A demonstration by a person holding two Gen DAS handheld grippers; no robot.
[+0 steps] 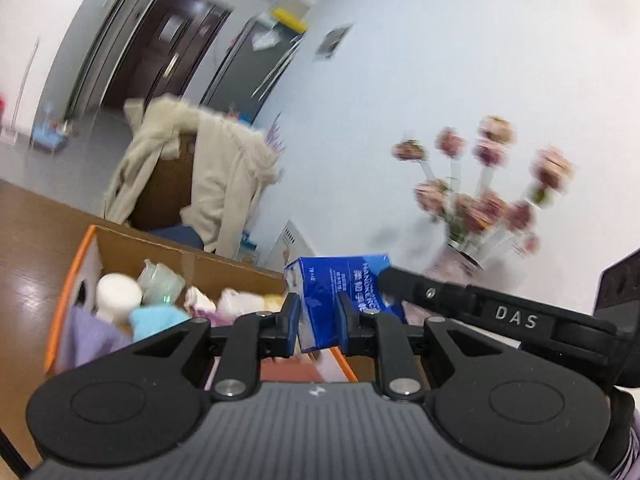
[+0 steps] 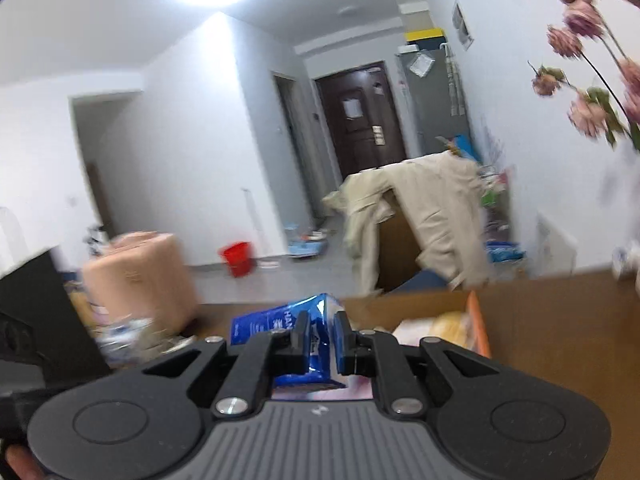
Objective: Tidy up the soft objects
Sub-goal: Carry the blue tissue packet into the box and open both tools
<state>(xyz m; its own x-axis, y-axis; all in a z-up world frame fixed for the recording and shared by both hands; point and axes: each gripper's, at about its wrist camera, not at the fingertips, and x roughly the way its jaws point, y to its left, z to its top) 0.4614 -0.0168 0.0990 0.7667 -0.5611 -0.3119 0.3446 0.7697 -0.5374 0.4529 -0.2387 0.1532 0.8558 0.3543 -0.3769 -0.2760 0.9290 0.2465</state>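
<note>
A blue tissue pack point(image 1: 340, 284) hangs in the air between both grippers. My left gripper point(image 1: 318, 322) is shut on its near end. The other gripper's black finger point(image 1: 424, 290) reaches in from the right and clamps the far end. In the right wrist view my right gripper point(image 2: 323, 340) is shut on the same blue tissue pack point(image 2: 280, 322). Below and to the left stands a cardboard box point(image 1: 168, 248) with orange edges. It holds several soft things: a white roll point(image 1: 118, 292), a light blue cloth point(image 1: 156, 320), a purple cloth point(image 1: 86, 340). The box point(image 2: 476, 320) sits low right in the right wrist view.
The box rests on a brown wooden table point(image 1: 28, 240). A vase of pink flowers point(image 1: 488, 188) stands at the table's right. Behind the table a chair carries a beige coat point(image 1: 224, 172). Farther off are a peach suitcase point(image 2: 136, 276) and a red bucket point(image 2: 238, 258).
</note>
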